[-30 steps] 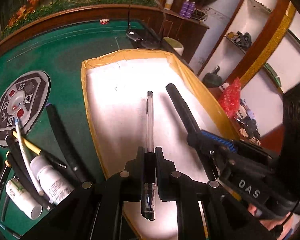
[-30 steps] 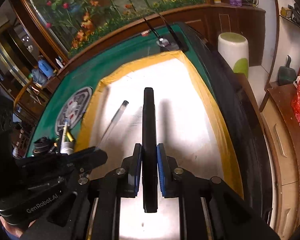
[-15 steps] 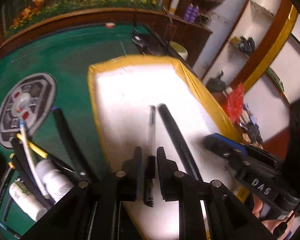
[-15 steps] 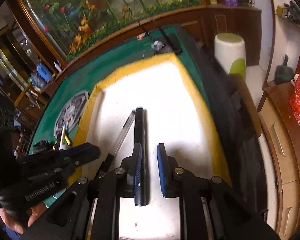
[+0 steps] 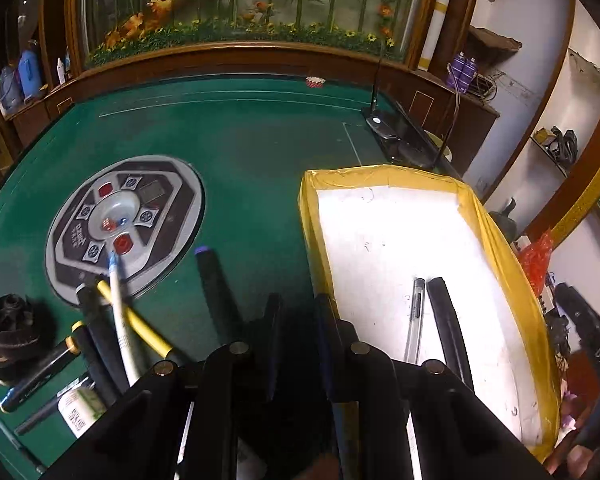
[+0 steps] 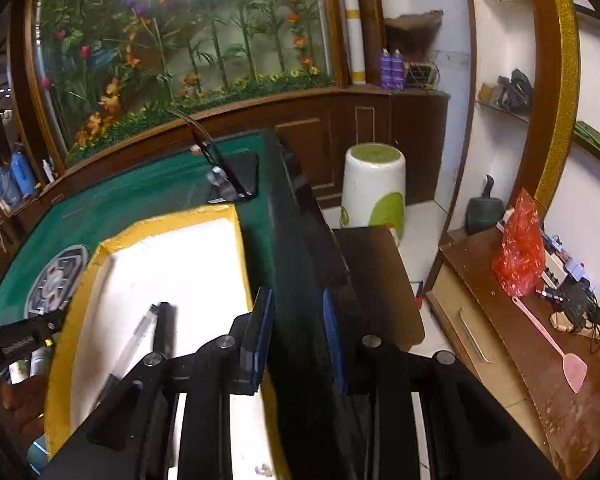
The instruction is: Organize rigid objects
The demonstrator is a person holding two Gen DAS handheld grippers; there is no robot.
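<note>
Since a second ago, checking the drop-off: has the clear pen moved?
Yes. The clear pen left the left gripper, whose jaws have just been opening, and lies in the yellow-edged tray beside the black pen.

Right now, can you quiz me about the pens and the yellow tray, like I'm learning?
1. True or false: the clear pen and the black marker lie side by side inside the yellow tray.
2. What is between the fingers of the left tool? A) the clear pen B) nothing C) a bottle
3. Fill in: the yellow pen lies on the ____ table, outside the tray.

Key: 1 true; 2 B; 3 green
</note>
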